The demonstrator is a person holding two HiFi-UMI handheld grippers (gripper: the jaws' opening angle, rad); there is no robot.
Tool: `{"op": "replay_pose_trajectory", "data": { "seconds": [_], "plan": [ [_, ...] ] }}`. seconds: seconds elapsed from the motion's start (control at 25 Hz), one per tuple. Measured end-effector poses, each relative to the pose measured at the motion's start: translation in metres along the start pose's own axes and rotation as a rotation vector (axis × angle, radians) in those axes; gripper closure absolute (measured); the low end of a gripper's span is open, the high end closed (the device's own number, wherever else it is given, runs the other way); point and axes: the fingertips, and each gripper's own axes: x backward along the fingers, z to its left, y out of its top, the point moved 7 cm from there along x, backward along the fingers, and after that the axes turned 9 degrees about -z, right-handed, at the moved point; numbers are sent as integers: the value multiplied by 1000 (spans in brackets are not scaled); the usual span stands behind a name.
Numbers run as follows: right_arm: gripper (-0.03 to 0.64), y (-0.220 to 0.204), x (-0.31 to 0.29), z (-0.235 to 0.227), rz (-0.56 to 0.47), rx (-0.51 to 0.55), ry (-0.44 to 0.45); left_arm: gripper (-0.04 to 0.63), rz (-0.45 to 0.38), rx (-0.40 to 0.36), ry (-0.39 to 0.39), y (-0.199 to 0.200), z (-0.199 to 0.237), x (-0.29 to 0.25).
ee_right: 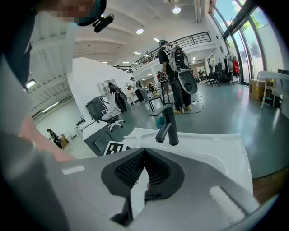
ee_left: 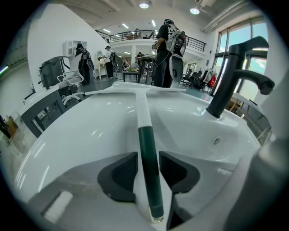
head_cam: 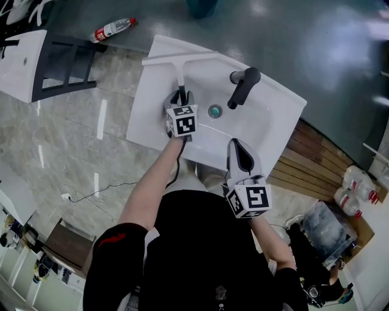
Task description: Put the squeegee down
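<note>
White, green-handled plastic squeegee (head_cam: 180, 68) is lying across white ceramic sink (head_cam: 148, 109); left gripper (head_cam: 180, 95) is straddling handle, jaws apart. Advice: back straight off without nudging it; right gripper (head_cam: 238, 148) is idling closed, empty.

Bright, even indoor light from ceiling lamps (ee_left: 144, 5); sharp pictures, fisheye-bent edges, black corners.

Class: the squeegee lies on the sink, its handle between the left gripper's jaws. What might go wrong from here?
1. The squeegee handle sits between the open jaws of the left gripper; pulling away crookedly may snag and drag it.
2. Its blade rests along the far edge of the sink, so a nudge might tip it off.
</note>
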Motion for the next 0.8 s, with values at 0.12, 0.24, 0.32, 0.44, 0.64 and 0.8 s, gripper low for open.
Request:
{"op": "replay_pose_trajectory", "data": {
  "seconds": [0.12,0.24,0.32,0.44,0.64,0.8],
  "plan": [
    [615,0,0,0,-5,1,-1,422,-2,7,-15,-1,0,3],
    [615,0,1,2,-9,1,1,416,-2,10,-14,-3,2,6],
    [615,-2,3,3,-10,1,2,416,-7,11,-14,-3,3,8],
    [615,-3,6,5,-12,3,6,414,-29,7,-19,-1,4,16],
    [615,-2,12,15,-29,12,14,413,-72,-2,-33,2,6,35],
    [615,-3,22,26,-50,26,24,413,-108,-6,-71,7,8,59]
  ]
}}
